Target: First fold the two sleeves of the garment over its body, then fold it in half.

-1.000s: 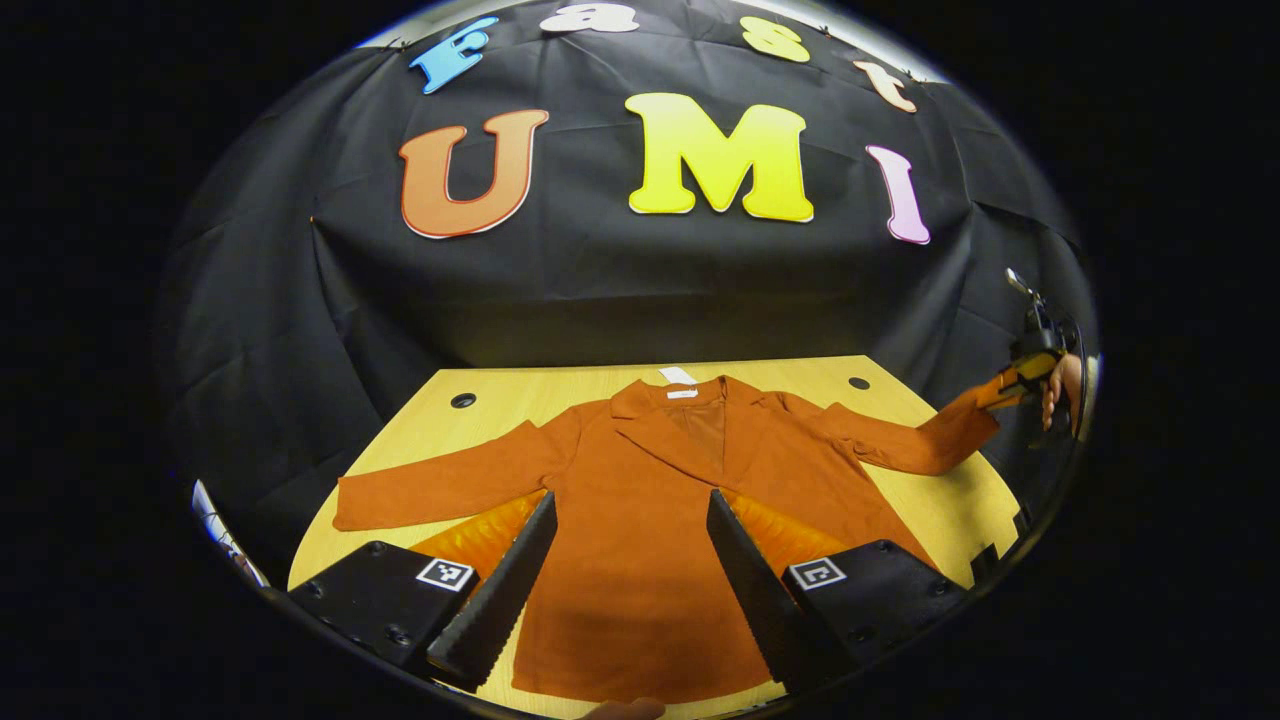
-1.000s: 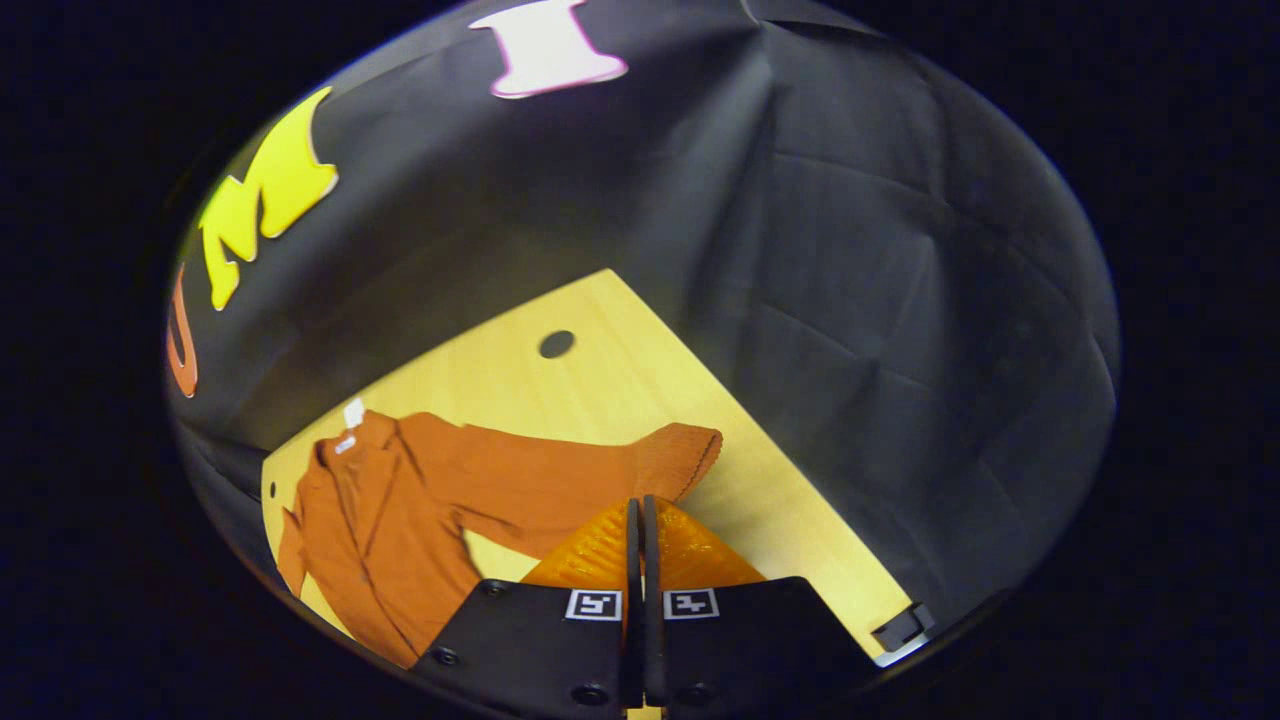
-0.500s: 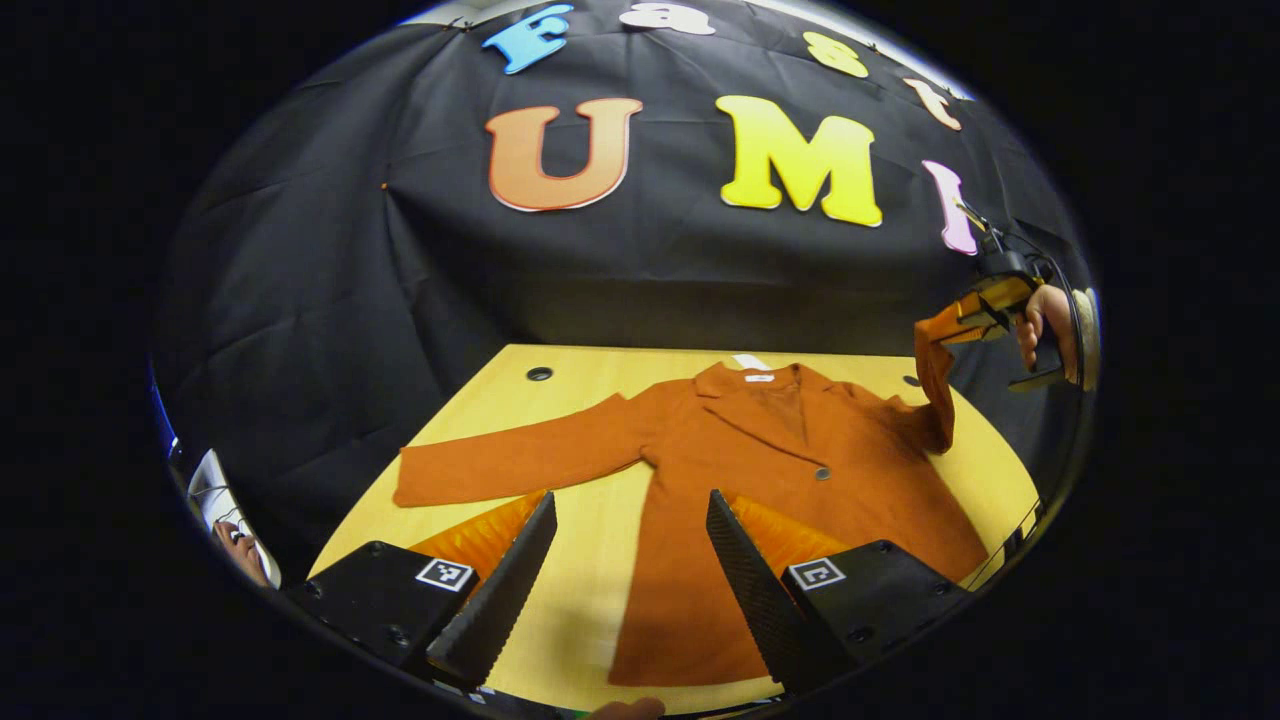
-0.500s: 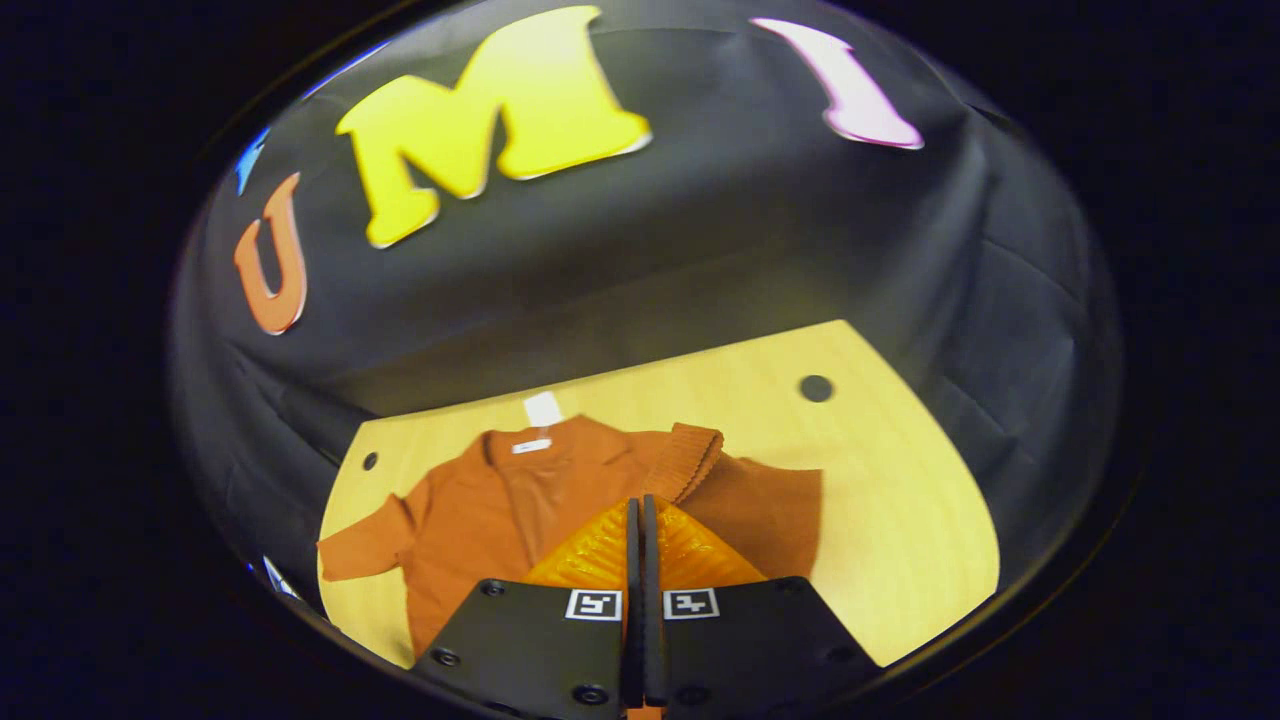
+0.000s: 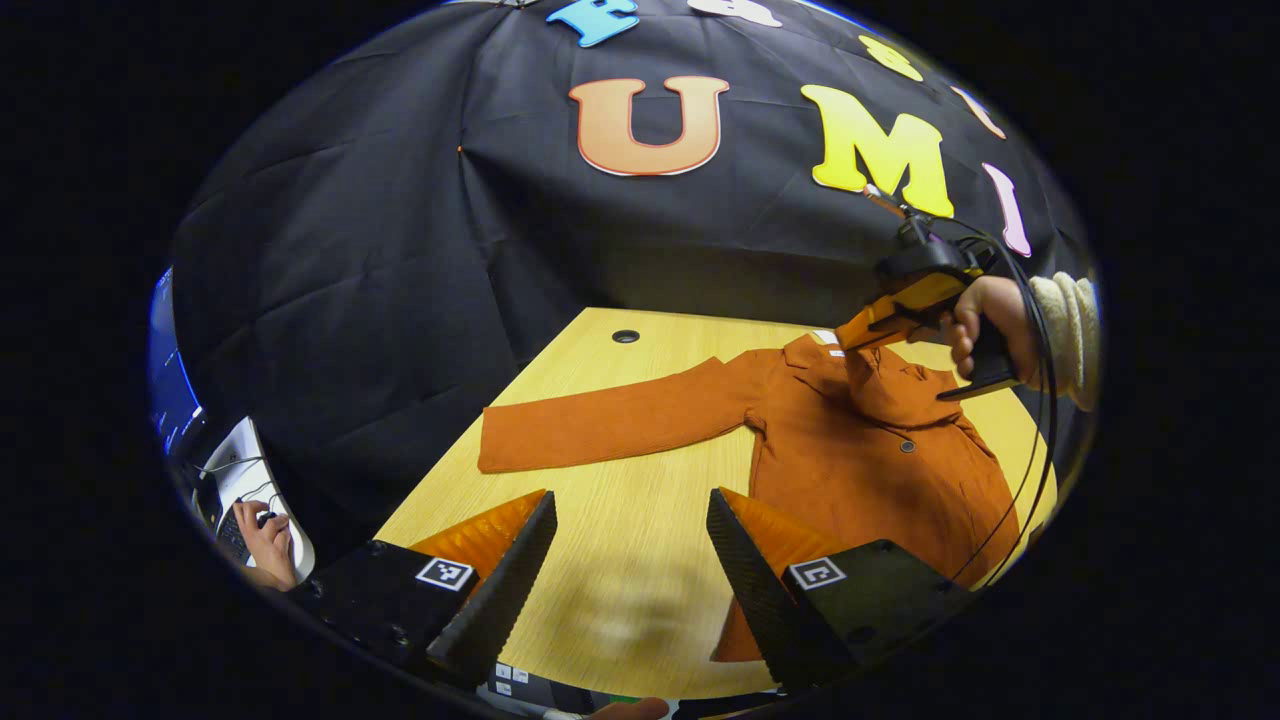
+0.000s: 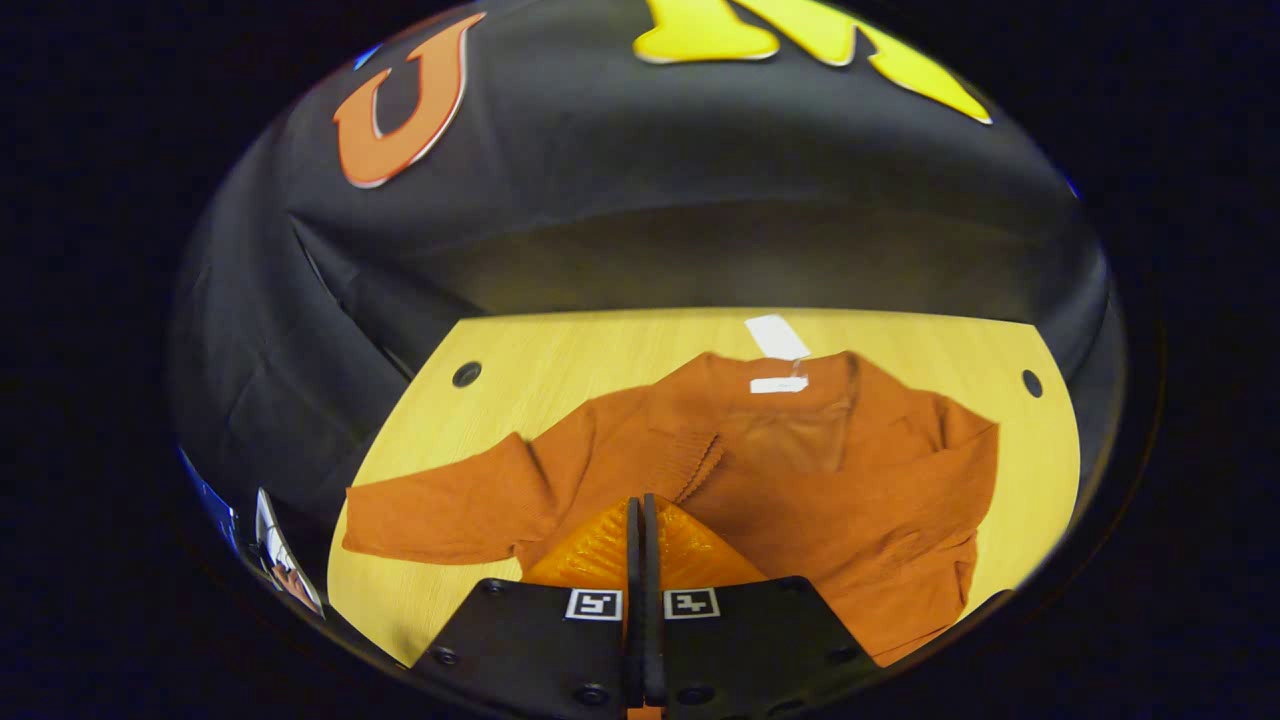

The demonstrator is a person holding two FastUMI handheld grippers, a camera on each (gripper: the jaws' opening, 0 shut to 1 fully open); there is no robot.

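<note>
One sleeve cuff [image 6: 690,462] pinched in right gripper [image 6: 641,520], over rust coat [image 5: 880,470] chest (lay flat, then release); left gripper [image 5: 630,540] spread, idle.

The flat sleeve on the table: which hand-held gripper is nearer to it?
Left. The left hand-held gripper hangs open just short of the flat sleeve. The right hand-held gripper is across the coat, holding the other sleeve over the collar.

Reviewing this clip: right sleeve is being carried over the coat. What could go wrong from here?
1. The right hand-held gripper pinches the sleeve cuff above the coat; released from there, the sleeve might land bunched near the collar.
2. The left sleeve lies flat, unfolded, and the left hand-held gripper, open, hangs over bare table, so that fold may lag.
</note>
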